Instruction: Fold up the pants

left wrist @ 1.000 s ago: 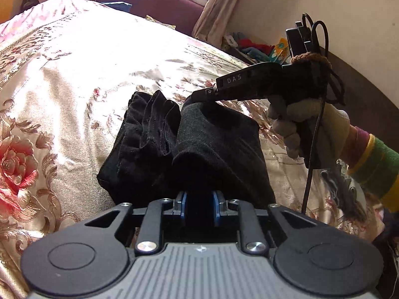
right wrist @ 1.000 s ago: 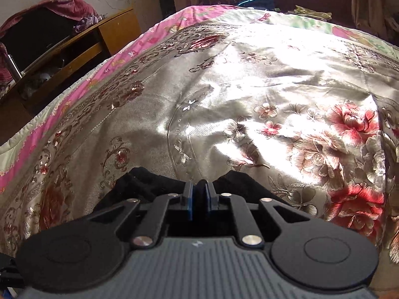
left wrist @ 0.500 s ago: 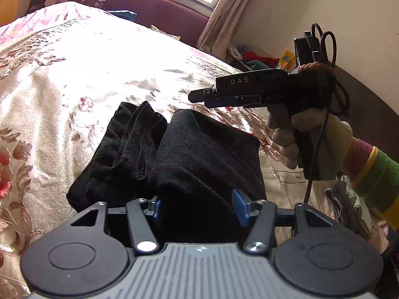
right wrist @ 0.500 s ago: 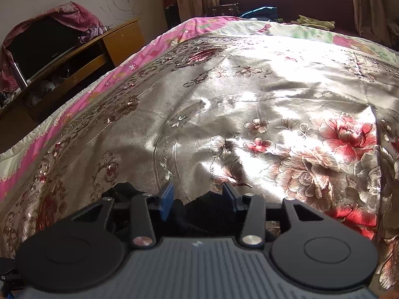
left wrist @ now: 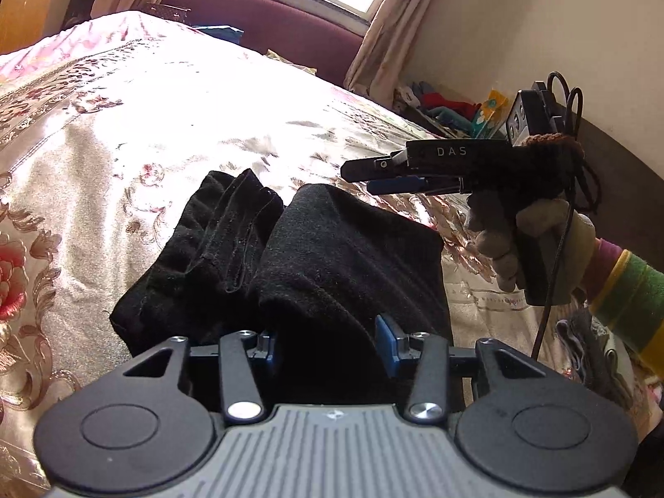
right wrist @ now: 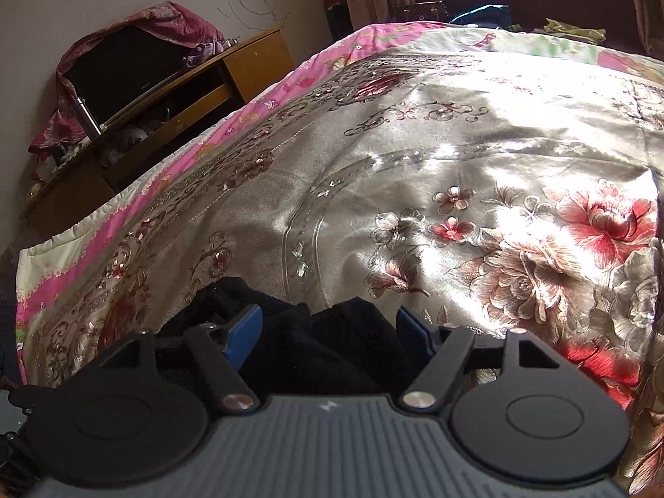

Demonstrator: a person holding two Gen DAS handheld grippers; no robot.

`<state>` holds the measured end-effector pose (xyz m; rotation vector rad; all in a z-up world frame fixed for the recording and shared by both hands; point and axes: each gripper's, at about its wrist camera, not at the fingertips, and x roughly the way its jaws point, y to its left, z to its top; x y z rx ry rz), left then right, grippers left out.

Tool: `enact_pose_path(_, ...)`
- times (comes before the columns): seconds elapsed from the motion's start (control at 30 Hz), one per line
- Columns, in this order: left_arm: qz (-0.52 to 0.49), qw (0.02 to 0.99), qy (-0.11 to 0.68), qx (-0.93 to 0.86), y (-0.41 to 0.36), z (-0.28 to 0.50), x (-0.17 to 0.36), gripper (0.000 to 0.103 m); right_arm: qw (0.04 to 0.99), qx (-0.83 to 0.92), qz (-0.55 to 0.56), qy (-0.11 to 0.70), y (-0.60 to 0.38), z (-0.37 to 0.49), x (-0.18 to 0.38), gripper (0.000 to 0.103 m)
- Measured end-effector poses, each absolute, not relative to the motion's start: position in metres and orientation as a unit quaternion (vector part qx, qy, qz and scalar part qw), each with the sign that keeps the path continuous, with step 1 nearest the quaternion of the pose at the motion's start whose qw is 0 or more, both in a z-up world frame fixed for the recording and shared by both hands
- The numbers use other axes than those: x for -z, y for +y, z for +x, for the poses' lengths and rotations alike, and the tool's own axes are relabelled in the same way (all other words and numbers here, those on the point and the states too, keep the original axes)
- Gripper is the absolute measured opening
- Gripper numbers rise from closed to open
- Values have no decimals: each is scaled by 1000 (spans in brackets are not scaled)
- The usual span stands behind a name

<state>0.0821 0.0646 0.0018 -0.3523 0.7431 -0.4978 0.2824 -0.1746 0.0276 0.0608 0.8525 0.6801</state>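
The black pants (left wrist: 290, 265) lie folded in a thick bundle on the flowered satin bedspread (left wrist: 124, 124). My left gripper (left wrist: 328, 344) is open, its blue pads on either side of the bundle's near edge without pinching it. My right gripper (left wrist: 357, 176) shows from the side in the left wrist view, hovering just above the far right corner of the bundle. In the right wrist view the right gripper (right wrist: 328, 323) is open with the pants (right wrist: 323, 340) below and between its pads.
A wooden TV stand (right wrist: 166, 95) with a covered screen stands left of the bed. A dark red headboard (left wrist: 269, 12) and window curtains (left wrist: 382, 41) are at the far end. Clutter (left wrist: 448, 108) lies along the right wall.
Both grippers went from shut on the pants to open. The fold dropped onto the bundle. Both grippers lifted and pulled back a little.
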Motion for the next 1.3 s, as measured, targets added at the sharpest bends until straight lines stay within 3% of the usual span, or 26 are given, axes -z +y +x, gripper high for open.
enact_pose_path(0.2,-178,881,363,246,66,85,1,63,819,-359,-18,447,-162,302,1,77)
enact_pose_path(0.37,-175,883,361,246,59,88,3,69,813,-363,8,454,-167,308,13,77)
enact_pose_path(0.43,-171,886,356,241,57,88,3,65,816,-362,21,450,-165,301,11,33)
enact_pose_path(0.5,-170,890,347,241,56,87,-2,51,824,-348,15,446,-157,287,3,23)
enact_pose_path(0.53,-179,889,343,243,59,85,-4,42,829,-347,7,438,-154,280,-4,12)
enact_pose_path(0.63,-227,880,332,252,74,79,-12,30,838,-353,33,414,-155,266,-32,11)
enact_pose_path(0.83,-229,895,284,257,92,40,-42,29,836,-410,51,361,-136,242,-81,11)
enact_pose_path(1.0,-227,906,288,211,106,47,-27,29,840,-397,58,364,-112,270,-53,11)
enact_pose_path(1.07,-230,894,336,189,108,59,-7,29,847,-356,33,393,-96,286,-21,15)
enact_pose_path(1.13,-242,885,351,186,114,59,1,29,854,-338,3,396,-86,291,4,31)
enact_pose_path(1.3,-186,900,350,179,116,46,-12,39,873,-303,82,374,-112,305,-3,33)
